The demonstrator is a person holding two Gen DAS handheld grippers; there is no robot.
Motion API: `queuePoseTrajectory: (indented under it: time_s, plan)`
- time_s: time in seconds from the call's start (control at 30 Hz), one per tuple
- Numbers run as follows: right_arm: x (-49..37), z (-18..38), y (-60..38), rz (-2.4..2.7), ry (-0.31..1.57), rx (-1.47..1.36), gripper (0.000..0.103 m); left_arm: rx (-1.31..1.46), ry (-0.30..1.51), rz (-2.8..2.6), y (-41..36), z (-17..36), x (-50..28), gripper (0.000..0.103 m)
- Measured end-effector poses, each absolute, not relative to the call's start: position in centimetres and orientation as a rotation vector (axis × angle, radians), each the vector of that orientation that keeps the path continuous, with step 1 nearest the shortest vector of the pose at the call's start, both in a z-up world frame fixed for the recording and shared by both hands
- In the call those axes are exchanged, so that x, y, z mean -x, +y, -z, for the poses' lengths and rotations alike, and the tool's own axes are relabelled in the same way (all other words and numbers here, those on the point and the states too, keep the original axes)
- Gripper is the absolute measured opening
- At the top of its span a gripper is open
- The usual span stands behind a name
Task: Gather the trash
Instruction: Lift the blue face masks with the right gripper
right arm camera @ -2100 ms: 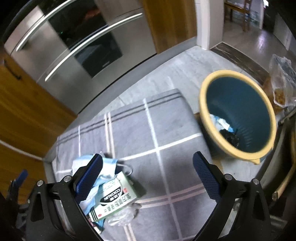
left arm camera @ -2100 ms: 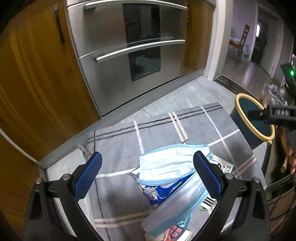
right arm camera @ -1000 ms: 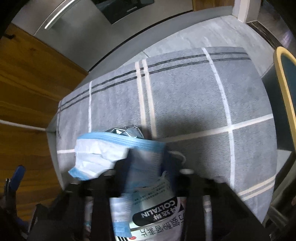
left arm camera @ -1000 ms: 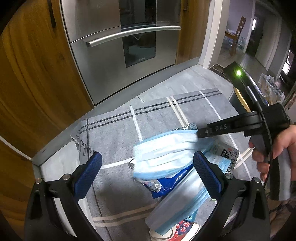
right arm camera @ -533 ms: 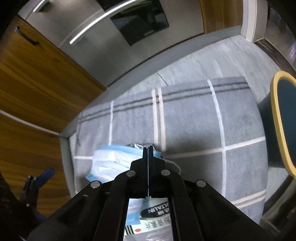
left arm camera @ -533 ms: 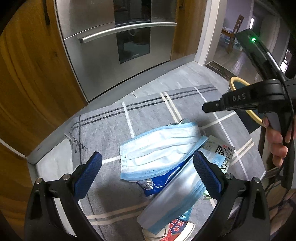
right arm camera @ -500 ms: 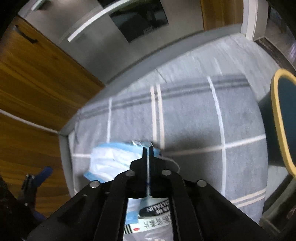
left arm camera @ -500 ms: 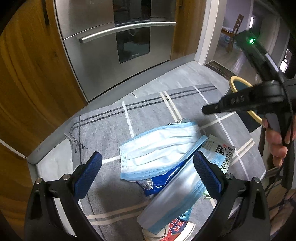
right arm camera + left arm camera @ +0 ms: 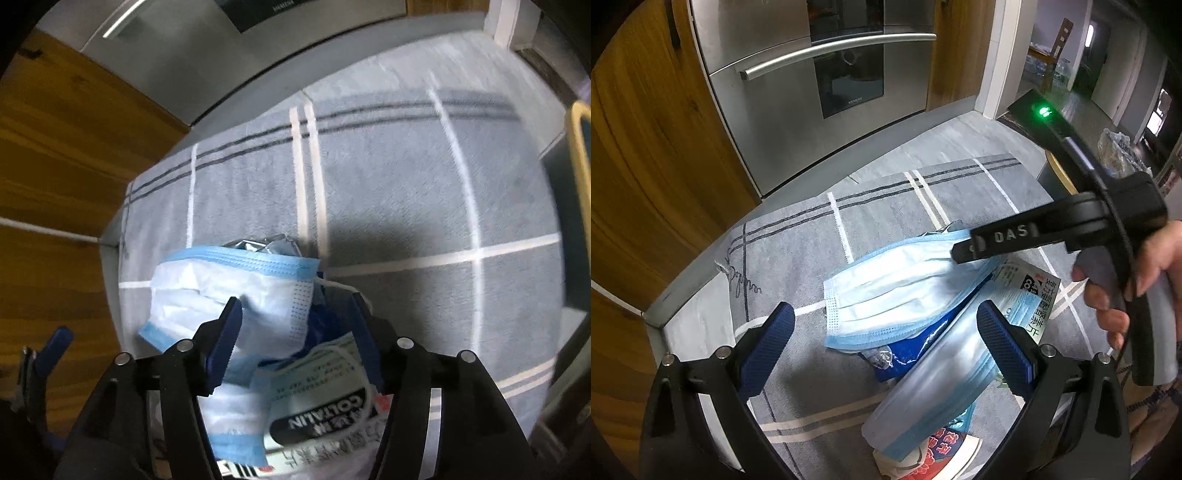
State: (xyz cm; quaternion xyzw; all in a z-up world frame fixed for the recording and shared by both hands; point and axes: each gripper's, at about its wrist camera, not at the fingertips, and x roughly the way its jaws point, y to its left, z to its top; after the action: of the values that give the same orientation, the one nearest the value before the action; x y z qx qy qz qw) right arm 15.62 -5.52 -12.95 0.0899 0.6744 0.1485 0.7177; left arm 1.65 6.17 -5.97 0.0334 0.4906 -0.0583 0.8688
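A pile of trash lies on a grey checked rug point(image 9: 886, 206). On top is a light blue face mask point(image 9: 897, 291), which also shows in the right wrist view point(image 9: 236, 291). A second mask point(image 9: 942, 384), a blue wrapper point(image 9: 905, 354) and a white COLTALIN packet point(image 9: 325, 410) lie beneath. My left gripper point(image 9: 886, 343) is open, hovering over the pile's near side. My right gripper point(image 9: 295, 328) is open, its jaws straddling the top mask's right end; from the left wrist view its fingers point(image 9: 982, 243) touch the mask's upper right corner.
A bin with a yellow rim point(image 9: 578, 155) stands at the rug's right edge. A steel oven front point(image 9: 827, 85) and wooden cabinets point(image 9: 657, 140) lie behind the rug. A doorway with a chair point(image 9: 1052, 48) is far right.
My right gripper has come down onto the top mask and its jaws have opened around the mask's end. The left gripper has hardly moved.
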Motion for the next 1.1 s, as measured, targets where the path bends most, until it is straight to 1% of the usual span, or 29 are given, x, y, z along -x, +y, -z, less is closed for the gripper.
queuePoseTrajectory:
  time_s: [0.07,0.1,0.13,0.17,0.5,0.57,0.63,0.67,0.73,0.77,0.8,0.83,0.87,0.97,1.0,1.03,1.1]
  plan:
    - [-15.8,13.3,-5.2,-0.359,1.5,-0.232,0.038,-0.067,1.026,0.12,6.3,6.0,-1.6,0.097]
    - [-15.8,13.3,-5.1,-0.367,1.501,-0.235,0.02,-0.065,1.026,0.119,6.3,6.0,-1.6,0.097]
    - [-15.8,13.3,-5.0,-0.381,1.5,-0.243,0.007,-0.062,1.026,0.12,6.4,5.9,-1.7,0.097]
    - [-15.8,13.0,-4.9,-0.402,1.496,-0.255,0.003,-0.061,1.025,0.12,6.4,5.9,-1.7,0.097]
    - [-16.4,7.7,-6.4,-0.445,1.339,-0.298,0.002,-0.045,1.029,0.216,5.0,6.0,-1.6,0.097]
    - [-16.6,7.2,-6.7,-0.445,1.322,-0.309,0.002,-0.029,1.032,0.266,4.3,6.0,-1.5,0.093]
    - [-16.7,6.9,-7.2,-0.438,1.316,-0.317,0.002,-0.03,1.045,0.317,3.5,6.3,-1.5,0.085]
    - [-16.7,6.8,-7.4,-0.433,1.314,-0.318,0.002,-0.046,1.056,0.347,2.7,6.6,-1.4,0.083]
    - [-16.7,6.6,-8.0,-0.424,1.305,-0.318,0.002,-0.083,1.069,0.383,1.6,7.1,-1.2,0.073]
    - [-16.7,6.4,-8.3,-0.421,1.3,-0.322,0.002,-0.114,1.079,0.403,0.7,7.5,-1.2,0.07]
    - [-16.6,6.3,-8.8,-0.421,1.295,-0.325,0.002,-0.133,1.083,0.408,0.3,7.8,-1.2,0.064]
    - [-16.5,6.0,-9.1,-0.421,1.292,-0.324,0.002,-0.146,1.087,0.41,0.0,8.0,-1.2,0.06]
    - [-16.5,5.8,-9.4,-0.421,1.283,-0.321,0.002,-0.16,1.092,0.411,-0.5,8.3,-1.4,0.059]
    - [-16.5,5.0,-10.3,-0.426,1.262,-0.338,0.002,-0.189,1.103,0.418,-1.5,8.9,-1.6,0.044]
    - [-16.5,4.9,-10.6,-0.428,1.256,-0.343,0.002,-0.201,1.106,0.42,-1.7,9.1,-1.6,0.032]
    - [-16.6,4.7,-10.8,-0.429,1.249,-0.348,0.002,-0.212,1.111,0.426,-2.0,9.3,-1.6,0.016]
    - [-16.6,4.1,-11.6,-0.429,1.231,-0.36,0.002,-0.232,1.107,0.422,-2.5,9.5,-1.7,0.005]
